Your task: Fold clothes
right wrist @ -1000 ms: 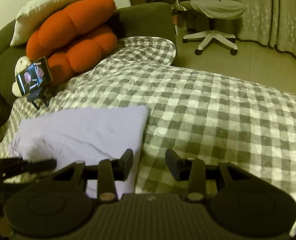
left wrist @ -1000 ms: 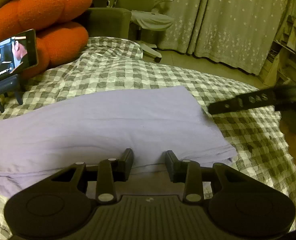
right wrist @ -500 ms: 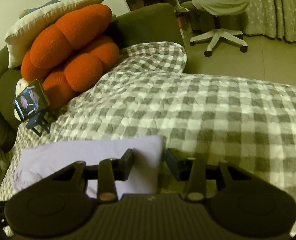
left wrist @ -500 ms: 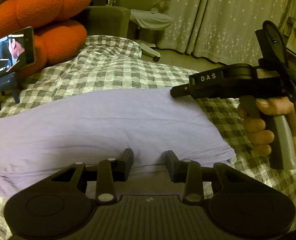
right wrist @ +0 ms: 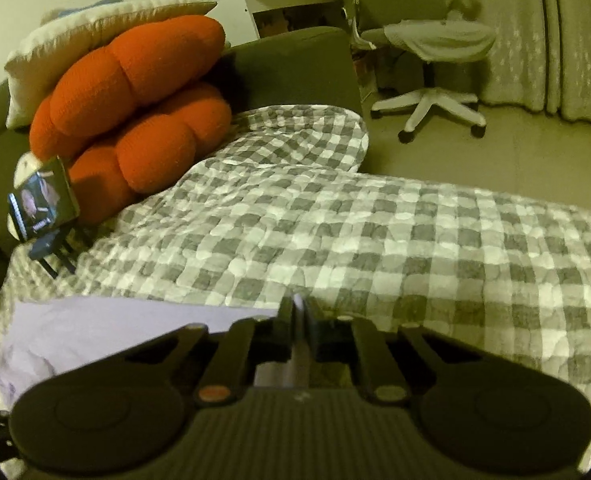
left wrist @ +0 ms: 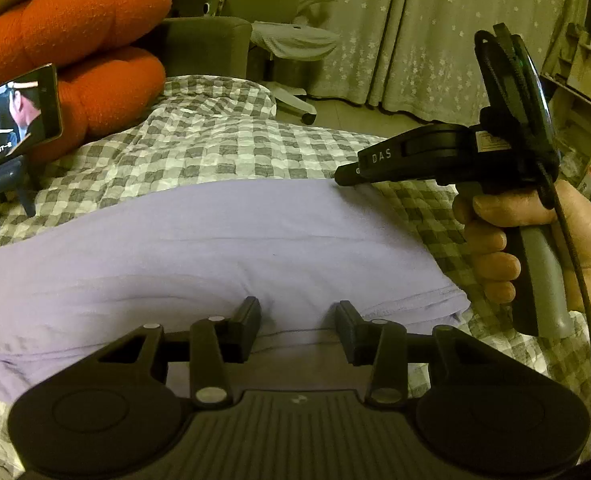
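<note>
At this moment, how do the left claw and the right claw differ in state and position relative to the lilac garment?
The left claw is open, its fingers apart over the lilac garment's near edge, gripping nothing. The right claw is shut, pinching the garment's far corner. The left claw sits at the near side, while the right claw reaches in from the far right end. Both are black, hand-held units over the checked blanket.

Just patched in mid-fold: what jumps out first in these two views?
The pale lilac folded garment lies across the grey-and-white checked quilt; the right claw is shut on its far corner, while the left claw hangs open at its near edge. Plump orange knitted cushions sit behind a lit phone on a stand.
</note>
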The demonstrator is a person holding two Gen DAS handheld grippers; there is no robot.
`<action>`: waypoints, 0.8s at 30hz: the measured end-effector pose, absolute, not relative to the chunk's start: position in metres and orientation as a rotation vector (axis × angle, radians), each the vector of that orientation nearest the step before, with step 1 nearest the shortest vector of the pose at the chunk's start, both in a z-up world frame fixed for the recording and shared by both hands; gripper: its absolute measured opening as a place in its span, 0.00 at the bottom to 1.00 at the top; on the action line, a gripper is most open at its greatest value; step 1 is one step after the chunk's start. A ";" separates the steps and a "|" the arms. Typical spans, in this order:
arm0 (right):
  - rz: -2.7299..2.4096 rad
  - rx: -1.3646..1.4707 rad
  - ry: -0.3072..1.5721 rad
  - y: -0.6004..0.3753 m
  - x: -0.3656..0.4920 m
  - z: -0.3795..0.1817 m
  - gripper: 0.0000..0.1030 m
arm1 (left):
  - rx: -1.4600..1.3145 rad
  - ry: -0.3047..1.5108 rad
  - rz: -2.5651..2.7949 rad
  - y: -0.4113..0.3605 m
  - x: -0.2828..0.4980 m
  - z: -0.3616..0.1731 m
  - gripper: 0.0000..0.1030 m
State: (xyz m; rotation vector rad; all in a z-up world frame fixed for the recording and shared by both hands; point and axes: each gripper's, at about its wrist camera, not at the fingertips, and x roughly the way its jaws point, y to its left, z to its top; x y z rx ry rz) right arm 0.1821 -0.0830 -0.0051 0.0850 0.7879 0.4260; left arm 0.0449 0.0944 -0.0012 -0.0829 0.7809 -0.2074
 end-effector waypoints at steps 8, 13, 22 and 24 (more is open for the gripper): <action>0.417 0.118 0.803 -0.086 0.180 0.000 0.21 | -0.109 0.784 -0.206 0.097 0.044 0.001 0.40; 0.454 0.147 0.881 -0.095 0.171 0.008 0.22 | -0.145 0.791 -0.208 0.101 0.044 0.004 0.40; 0.440 0.221 0.993 -0.107 0.135 0.008 0.25 | -0.155 0.811 -0.219 0.103 0.046 0.004 0.40; 0.438 0.226 1.004 -0.109 0.126 0.009 0.25 | -0.167 0.816 -0.222 0.105 0.047 0.003 0.40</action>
